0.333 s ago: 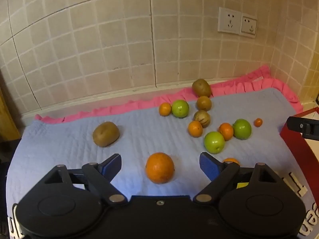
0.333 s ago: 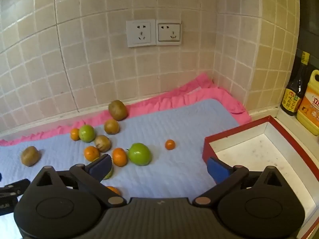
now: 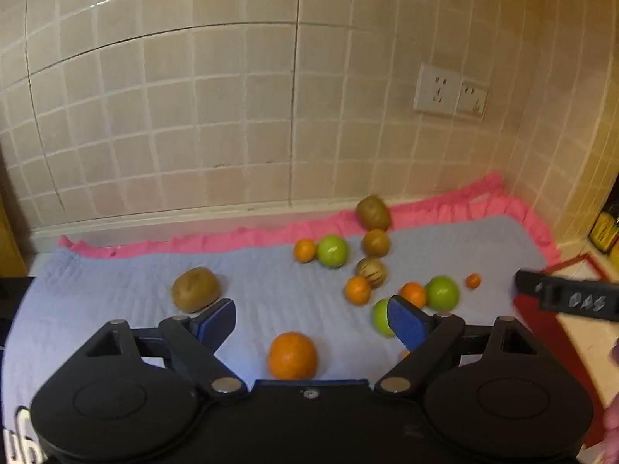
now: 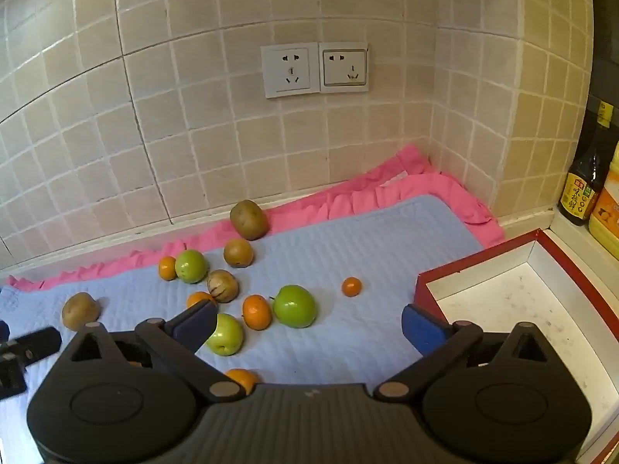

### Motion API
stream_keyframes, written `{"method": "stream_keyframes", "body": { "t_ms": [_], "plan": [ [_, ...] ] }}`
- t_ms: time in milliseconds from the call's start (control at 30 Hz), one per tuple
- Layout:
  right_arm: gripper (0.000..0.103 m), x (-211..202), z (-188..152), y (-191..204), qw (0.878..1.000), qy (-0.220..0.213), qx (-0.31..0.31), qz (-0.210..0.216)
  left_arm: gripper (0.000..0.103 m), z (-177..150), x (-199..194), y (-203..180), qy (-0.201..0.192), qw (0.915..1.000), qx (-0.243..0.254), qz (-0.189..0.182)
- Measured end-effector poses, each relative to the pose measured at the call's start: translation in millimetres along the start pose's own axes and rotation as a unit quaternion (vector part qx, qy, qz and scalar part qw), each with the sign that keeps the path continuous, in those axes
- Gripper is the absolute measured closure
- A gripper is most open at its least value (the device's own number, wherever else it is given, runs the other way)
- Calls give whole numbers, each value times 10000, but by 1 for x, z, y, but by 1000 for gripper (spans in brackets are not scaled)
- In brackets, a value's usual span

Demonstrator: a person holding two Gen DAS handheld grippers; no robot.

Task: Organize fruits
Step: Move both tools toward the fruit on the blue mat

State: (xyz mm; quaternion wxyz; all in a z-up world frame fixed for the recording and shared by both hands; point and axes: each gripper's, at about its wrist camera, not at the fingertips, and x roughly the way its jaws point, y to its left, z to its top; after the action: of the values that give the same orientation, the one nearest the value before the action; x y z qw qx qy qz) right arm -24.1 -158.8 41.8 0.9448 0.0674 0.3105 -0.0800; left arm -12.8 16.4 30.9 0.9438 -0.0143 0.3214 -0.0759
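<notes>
Several fruits lie on a blue quilted mat (image 3: 271, 290). A large orange (image 3: 292, 355) sits just in front of my open, empty left gripper (image 3: 311, 326), between its fingers and low in view. A brown kiwi (image 3: 195, 289) lies to its left. Green apples (image 4: 294, 306), small oranges (image 4: 256, 312) and more kiwis (image 4: 248, 219) cluster mid-mat. My right gripper (image 4: 305, 328) is open and empty above the mat, a green apple (image 4: 225, 335) beside its left finger. A red-rimmed white box (image 4: 522, 309) stands at the right.
A tiled wall with two sockets (image 4: 314, 69) backs the mat, which has a pink frill (image 4: 348, 197). Bottles (image 4: 584, 178) stand at the far right beyond the box. The right gripper's tip (image 3: 568, 299) shows in the left wrist view.
The left gripper has tilted and drawn back a little, so the large orange sits lower and closer. The right gripper has shifted slightly left and forward over the mat.
</notes>
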Motion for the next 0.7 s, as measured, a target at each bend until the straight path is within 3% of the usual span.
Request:
{"method": "stream_keyframes", "body": {
  "t_ms": [133, 267, 700],
  "plan": [
    [0, 23, 13, -25, 10000, 52, 2, 9, 1, 0, -2, -4, -10, 10000, -8, -42],
    [0, 34, 16, -32, 9999, 92, -8, -111, 1, 9, -2, -9, -119, 9992, 278, 247],
    [0, 44, 13, -27, 9991, 147, 88, -378, 1, 17, 21, -4, 13, 9983, 514, -262]
  ]
}}
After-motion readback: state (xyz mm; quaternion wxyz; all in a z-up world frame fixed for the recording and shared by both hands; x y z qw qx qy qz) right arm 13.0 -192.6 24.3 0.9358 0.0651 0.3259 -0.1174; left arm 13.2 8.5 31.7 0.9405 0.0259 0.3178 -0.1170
